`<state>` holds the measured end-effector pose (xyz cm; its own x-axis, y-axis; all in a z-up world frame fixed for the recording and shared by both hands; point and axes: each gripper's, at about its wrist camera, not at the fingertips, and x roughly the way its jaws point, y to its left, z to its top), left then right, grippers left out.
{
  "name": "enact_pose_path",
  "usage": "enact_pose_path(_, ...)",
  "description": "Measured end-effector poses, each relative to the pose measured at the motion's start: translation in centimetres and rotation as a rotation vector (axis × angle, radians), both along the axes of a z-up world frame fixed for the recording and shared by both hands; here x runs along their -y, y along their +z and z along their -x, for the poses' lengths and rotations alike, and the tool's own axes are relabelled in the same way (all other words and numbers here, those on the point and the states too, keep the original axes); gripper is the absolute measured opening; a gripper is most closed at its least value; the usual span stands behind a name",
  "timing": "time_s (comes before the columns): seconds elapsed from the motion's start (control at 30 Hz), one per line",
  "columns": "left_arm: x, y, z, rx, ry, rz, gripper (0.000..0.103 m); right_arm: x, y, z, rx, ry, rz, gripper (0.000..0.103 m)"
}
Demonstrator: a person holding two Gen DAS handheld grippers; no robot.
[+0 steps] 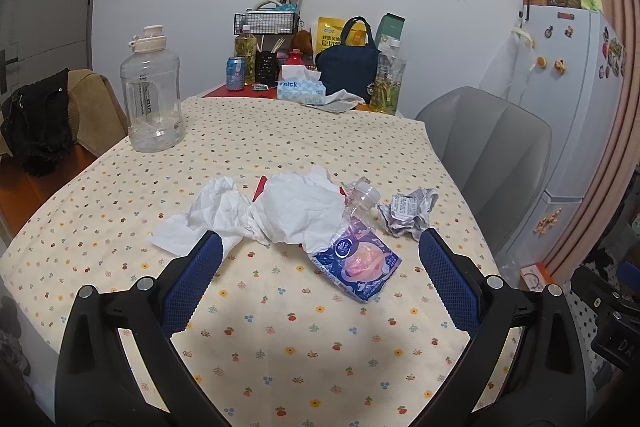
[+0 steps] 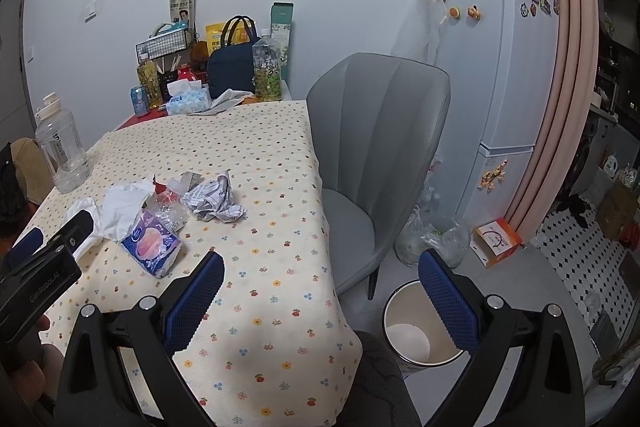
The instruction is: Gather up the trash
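A pile of trash lies mid-table on the flowered cloth: crumpled white tissue (image 1: 280, 211), a blue tissue packet (image 1: 358, 261), a crushed clear plastic bottle (image 1: 360, 197) and a ball of crumpled printed paper (image 1: 410, 213). My left gripper (image 1: 320, 247) is open and empty, just short of the pile, its fingers either side of the tissue and packet. My right gripper (image 2: 320, 267) is open and empty above the table's right edge. In the right wrist view the pile shows at left: tissue (image 2: 120, 205), packet (image 2: 152, 245), paper ball (image 2: 214, 201). A white bin (image 2: 416, 327) stands on the floor.
A large clear water jug (image 1: 152, 95) stands at the table's left. Bottles, a can, a tissue box (image 1: 300, 89) and a navy bag (image 1: 348, 65) crowd the far end. A grey chair (image 2: 380, 147) and a fridge (image 2: 508, 67) are to the right.
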<state>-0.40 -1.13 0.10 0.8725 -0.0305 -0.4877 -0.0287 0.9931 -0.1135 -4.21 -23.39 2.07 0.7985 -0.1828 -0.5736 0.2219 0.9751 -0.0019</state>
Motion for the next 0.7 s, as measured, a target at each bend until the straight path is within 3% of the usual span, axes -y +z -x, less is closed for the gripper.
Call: enact_pose_path(0.7, 1.2, 0.3, -0.2, 0.003, -0.037, -0.021, 0.097, 0.8, 0.3, 0.0, 0.014, -0.024, -0.018, 0.095)
